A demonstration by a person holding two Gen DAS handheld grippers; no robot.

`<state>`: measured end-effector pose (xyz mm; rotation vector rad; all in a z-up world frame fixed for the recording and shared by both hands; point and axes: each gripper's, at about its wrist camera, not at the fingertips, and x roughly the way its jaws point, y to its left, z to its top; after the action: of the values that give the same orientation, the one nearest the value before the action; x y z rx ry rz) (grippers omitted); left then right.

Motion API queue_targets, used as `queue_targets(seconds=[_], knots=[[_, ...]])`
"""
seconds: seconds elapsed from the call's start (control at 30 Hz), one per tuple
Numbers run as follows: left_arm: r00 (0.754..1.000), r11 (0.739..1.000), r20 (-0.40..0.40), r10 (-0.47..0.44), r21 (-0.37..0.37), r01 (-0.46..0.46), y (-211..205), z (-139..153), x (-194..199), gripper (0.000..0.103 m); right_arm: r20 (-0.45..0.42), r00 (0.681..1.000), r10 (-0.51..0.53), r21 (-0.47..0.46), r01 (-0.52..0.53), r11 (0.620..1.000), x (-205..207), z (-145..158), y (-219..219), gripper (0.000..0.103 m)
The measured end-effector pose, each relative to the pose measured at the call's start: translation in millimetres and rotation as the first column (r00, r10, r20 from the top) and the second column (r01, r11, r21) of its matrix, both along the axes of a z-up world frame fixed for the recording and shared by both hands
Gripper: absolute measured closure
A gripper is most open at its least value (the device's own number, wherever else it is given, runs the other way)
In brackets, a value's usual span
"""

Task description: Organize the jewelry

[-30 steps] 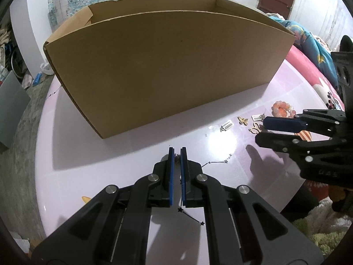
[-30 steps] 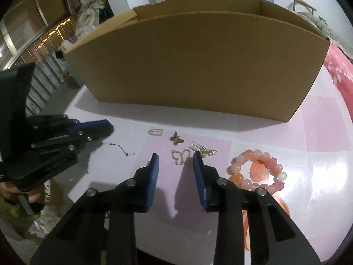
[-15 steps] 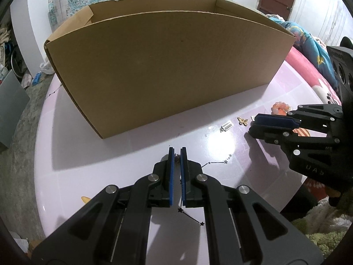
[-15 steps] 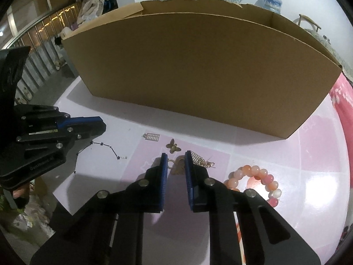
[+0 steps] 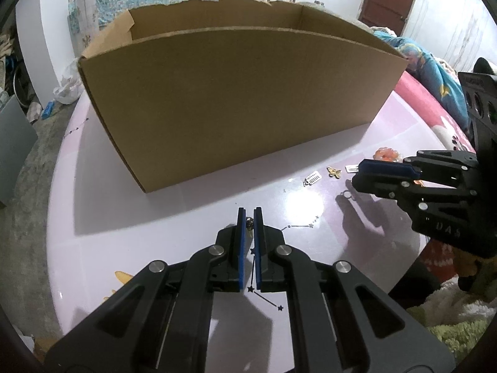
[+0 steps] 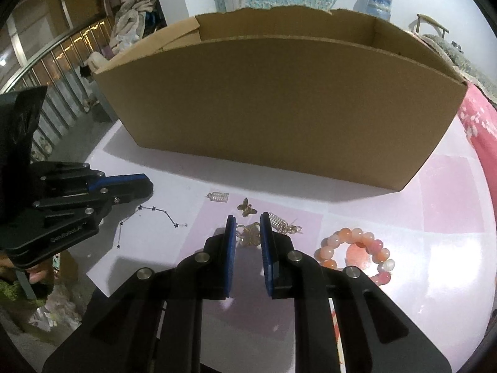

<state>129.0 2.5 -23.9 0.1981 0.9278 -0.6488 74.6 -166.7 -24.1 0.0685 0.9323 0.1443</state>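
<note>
left gripper [image 5: 249, 219]: pinched nearly shut on a small charm of the star chain [image 5: 299, 226], lower centre of its view
right gripper [image 6: 247, 227]: narrowed, jaws just been closing, gold butterfly charm [image 6: 250, 235] sat between the pads; contact can't be told
cardboard box [image 6: 279, 105]: straight ahead, upper frame, so both pieces probably get carried up and over its near wall
bead bracelet [image 6: 354, 253]: left lying right of the right gripper

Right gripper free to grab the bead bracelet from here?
Probably not yet: the right gripper is closed on a gold butterfly charm. The bead bracelet lies just beside it on the table, with nothing between.
</note>
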Motion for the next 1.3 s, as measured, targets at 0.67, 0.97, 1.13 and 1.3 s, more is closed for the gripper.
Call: queue_targets(seconds=[0.67,0.97,1.13,1.3], knots=[[0.971,0.97,0.236,-0.041,-0.223,0.096,10.6,129.0,-30.6,0.099,0.319,0.947,0.034,0.007,-0.039,0.999,-32.1,108.9,-24.1,0.087],[0.984,0.972,0.176,-0.035,-0.221,0.074,-32.3,132.6,38.3,0.099,0.277,0.961,0.011,0.109,-0.043,0.993,40.6,124.0,-64.4,0.087],[0.995,0.977,0.094,-0.036,-0.205,0.055,-55.6,123.7,76.5,0.099,0.156,0.988,0.022,0.161,-0.047,0.986,93.5,116.2,-79.7,0.087],[0.997,0.978,-0.049,-0.063,-0.2,0.052,-85.5,119.1,133.0,0.099,0.022,0.999,0.023,0.158,-0.026,0.987,152.9,102.5,-85.4,0.087]])
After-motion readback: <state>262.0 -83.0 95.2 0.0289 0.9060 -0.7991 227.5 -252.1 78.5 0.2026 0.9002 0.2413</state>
